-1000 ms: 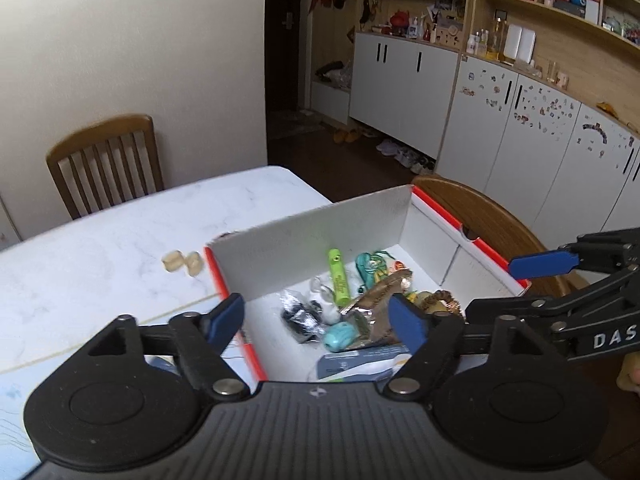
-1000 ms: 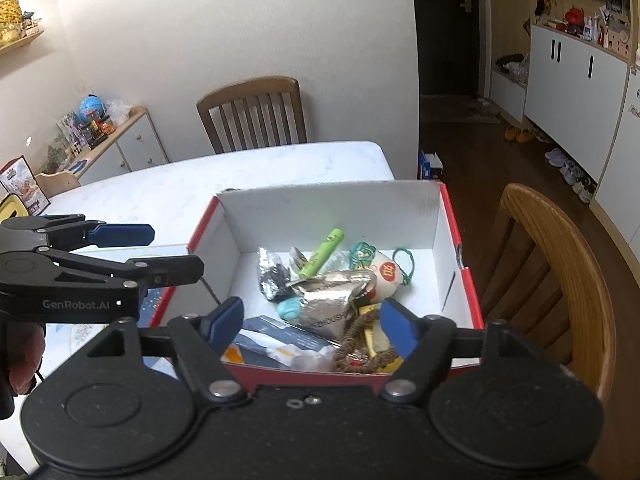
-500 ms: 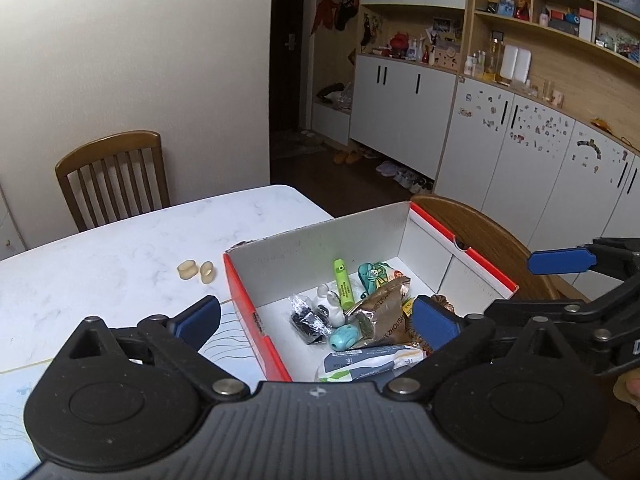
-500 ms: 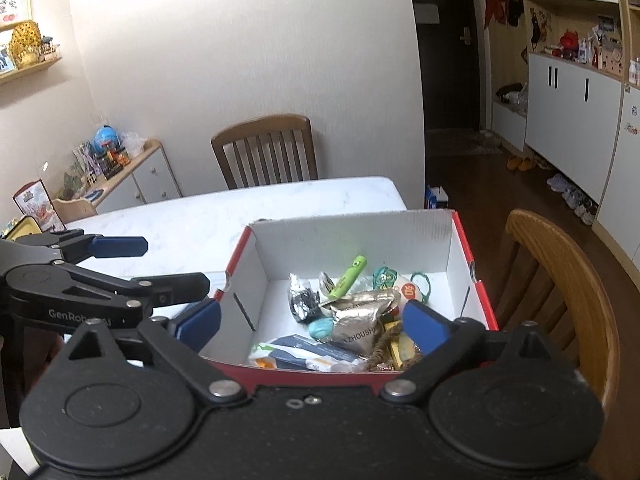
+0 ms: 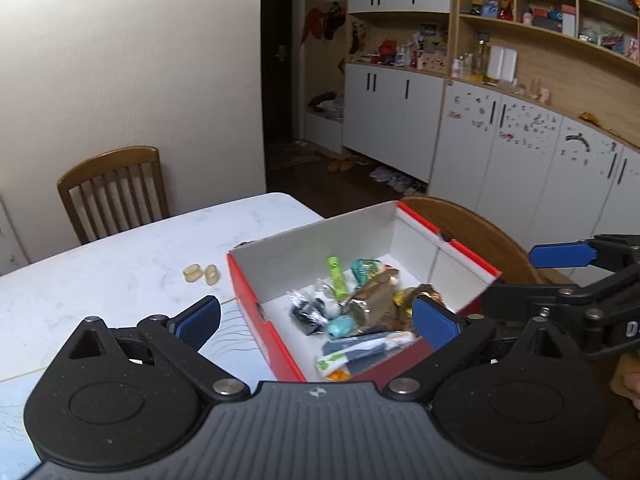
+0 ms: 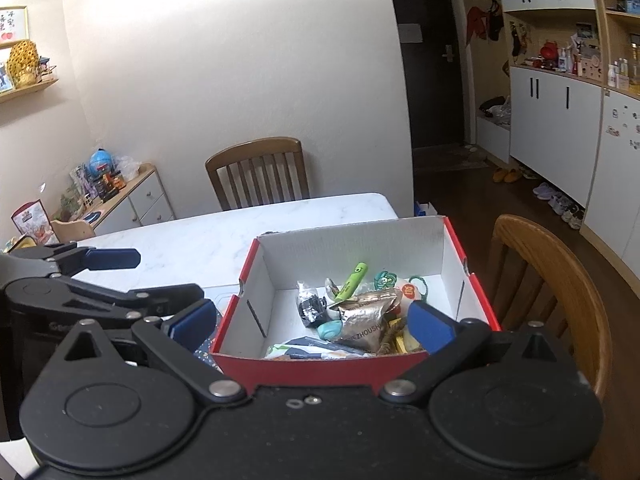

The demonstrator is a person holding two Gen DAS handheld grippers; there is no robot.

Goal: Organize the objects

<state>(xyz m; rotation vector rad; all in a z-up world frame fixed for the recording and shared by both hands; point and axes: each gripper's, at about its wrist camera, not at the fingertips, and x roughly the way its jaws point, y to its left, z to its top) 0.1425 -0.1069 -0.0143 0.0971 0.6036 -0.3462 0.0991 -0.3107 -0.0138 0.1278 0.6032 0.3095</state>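
A cardboard box (image 5: 248,292) (image 6: 320,368), red outside and white inside, sits on the white marble table (image 5: 120,268) (image 6: 224,236). It holds several small things, among them a green tube (image 5: 336,278) (image 6: 352,282), a foil snack bag (image 5: 374,300) (image 6: 366,318), a teal piece (image 5: 340,326) and a black wrapped item (image 6: 310,308). My left gripper (image 5: 316,320) (image 6: 160,276) hangs open at the box's left side. At the box's near edge my right gripper (image 6: 312,320) (image 5: 520,274) is open too. Neither has anything between its fingers.
Two small beige pieces (image 5: 202,274) lie on the table left of the box. One wooden chair (image 5: 112,188) (image 6: 260,172) stands at the far side, another (image 6: 560,280) close to the box's right. A paper mat with line drawings (image 5: 236,328) lies beside the box.
Both grippers have spread wider and drawn back and a little up from the box, which now looks smaller and farther off. The things in the box have not moved.
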